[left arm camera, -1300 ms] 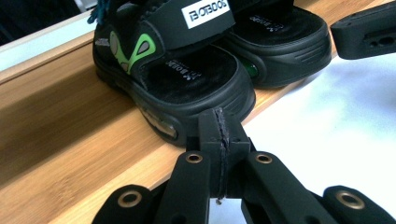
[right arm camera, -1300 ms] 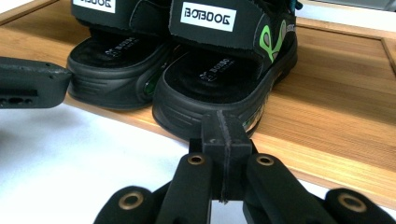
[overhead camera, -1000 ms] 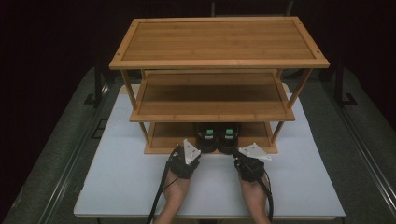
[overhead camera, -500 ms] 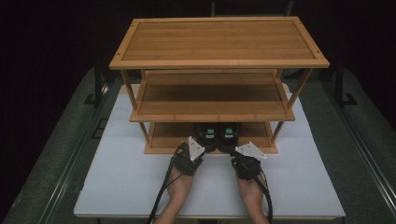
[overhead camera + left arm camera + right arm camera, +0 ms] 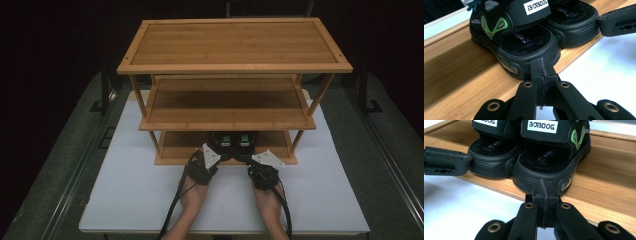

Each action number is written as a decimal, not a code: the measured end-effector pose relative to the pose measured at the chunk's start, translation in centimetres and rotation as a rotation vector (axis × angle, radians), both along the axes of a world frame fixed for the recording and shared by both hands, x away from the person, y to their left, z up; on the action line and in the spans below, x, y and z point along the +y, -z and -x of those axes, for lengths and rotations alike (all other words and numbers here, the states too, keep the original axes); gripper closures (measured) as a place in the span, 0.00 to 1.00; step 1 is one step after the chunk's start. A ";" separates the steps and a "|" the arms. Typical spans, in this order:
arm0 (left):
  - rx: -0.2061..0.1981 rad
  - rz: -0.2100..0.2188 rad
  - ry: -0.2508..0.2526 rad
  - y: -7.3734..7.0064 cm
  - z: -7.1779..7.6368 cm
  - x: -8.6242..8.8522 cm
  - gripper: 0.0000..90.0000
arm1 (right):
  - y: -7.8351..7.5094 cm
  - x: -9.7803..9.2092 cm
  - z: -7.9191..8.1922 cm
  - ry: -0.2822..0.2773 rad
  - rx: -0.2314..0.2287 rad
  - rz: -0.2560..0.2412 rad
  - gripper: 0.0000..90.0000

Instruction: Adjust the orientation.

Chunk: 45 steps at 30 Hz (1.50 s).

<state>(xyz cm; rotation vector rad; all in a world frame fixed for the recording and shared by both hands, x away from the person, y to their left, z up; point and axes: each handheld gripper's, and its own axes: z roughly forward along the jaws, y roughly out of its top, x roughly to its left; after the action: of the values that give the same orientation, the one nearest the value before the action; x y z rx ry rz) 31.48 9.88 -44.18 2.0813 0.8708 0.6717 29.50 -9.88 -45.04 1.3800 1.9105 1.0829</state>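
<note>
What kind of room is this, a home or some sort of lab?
Probably a recording studio or lab, not a home: dark surroundings, a lone white table, a bamboo shoe rack holding one pair of sandals, and a person's hand-held left gripper and right gripper.

Dark surround, table (image 5: 125, 200) lit from above; close views sharp, mild glare.

On the strap of the right sandal (image 5: 549, 150) we read "BOTDOG" in black letters on a white patch (image 5: 543, 126); the left sandal (image 5: 492, 152) beside it carries the same kind of patch (image 5: 485, 122), cut off by the frame edge. In the left gripper view that patch (image 5: 535, 5) appears tilted. Small white print sits on both insoles (image 5: 545, 155), too small for us to read.
</note>
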 end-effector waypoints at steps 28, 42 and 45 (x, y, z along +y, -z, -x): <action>0.024 0.044 0.032 -1.1 1.9 3.0 0.98 | -1.1 -1.8 1.9 -0.070 0.018 -0.033 1.00; 0.037 0.051 0.053 -1.4 2.9 4.1 0.98 | -1.1 -4.0 3.0 -0.081 0.051 -0.081 1.00; 0.037 0.052 0.054 -1.5 3.1 4.4 0.98 | -1.0 -4.5 3.2 -0.082 0.060 -0.093 1.00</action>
<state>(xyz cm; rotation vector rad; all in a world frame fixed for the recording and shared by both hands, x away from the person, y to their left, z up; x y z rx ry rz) 28.34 14.31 -42.72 2.0693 0.8407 0.5771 26.27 -14.40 -44.01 1.4096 1.9973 1.1956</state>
